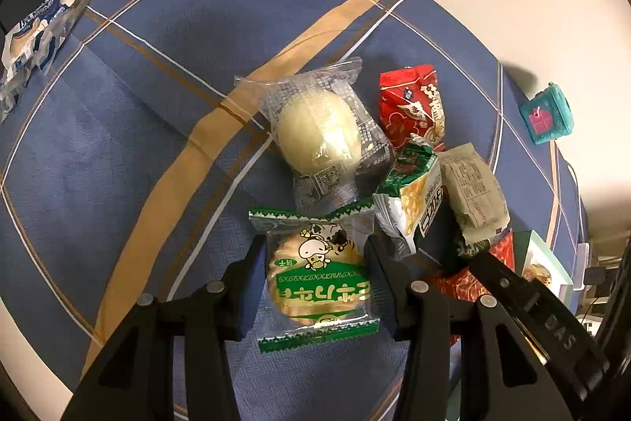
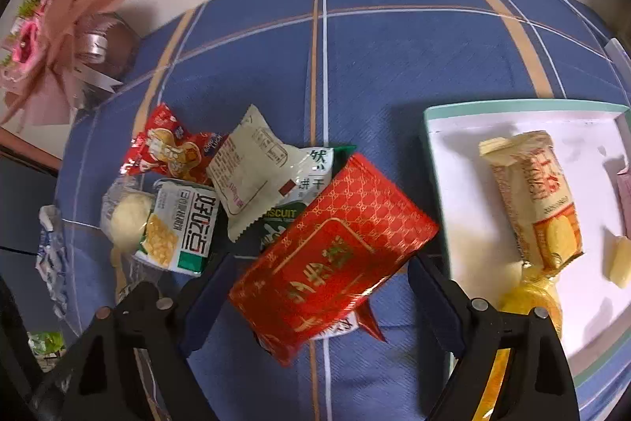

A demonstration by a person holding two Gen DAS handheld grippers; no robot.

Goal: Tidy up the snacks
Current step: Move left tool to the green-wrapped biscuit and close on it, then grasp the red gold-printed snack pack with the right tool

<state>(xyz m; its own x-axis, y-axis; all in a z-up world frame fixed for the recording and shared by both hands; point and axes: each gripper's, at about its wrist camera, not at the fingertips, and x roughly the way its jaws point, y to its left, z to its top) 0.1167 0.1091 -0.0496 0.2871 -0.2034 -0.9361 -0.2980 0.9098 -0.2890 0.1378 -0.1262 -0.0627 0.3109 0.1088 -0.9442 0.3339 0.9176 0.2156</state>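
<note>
The left hand-held gripper (image 1: 315, 287) is clamping the green-edged clear-wrapped round biscuit (image 1: 315, 283) above the blue checked counter (image 1: 138, 145), while the right hand-held gripper (image 2: 315, 298), jaws wide and not yet pressing, is straddling the glossy red foil packet (image 2: 331, 255), which wants squaring before transfer to the white mint-rimmed tray (image 2: 465, 184).

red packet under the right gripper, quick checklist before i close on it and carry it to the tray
1. Red packet lies between the right gripper fingers: ok.
2. Pads pressing on it: not ok, gaps show on both sides; jaws open.
3. Packet free of the pile: cannot tell, its far end overlaps the green biscuit pack.
4. Tray has bare room: ok, white floor open near its left wall.
5. Left gripper secure on the cow-print cracker pack: ok, fingers hug both its sides.
6. Arms clear of each other: cannot tell, the right gripper's finger crosses the left wrist view nearby.
</note>
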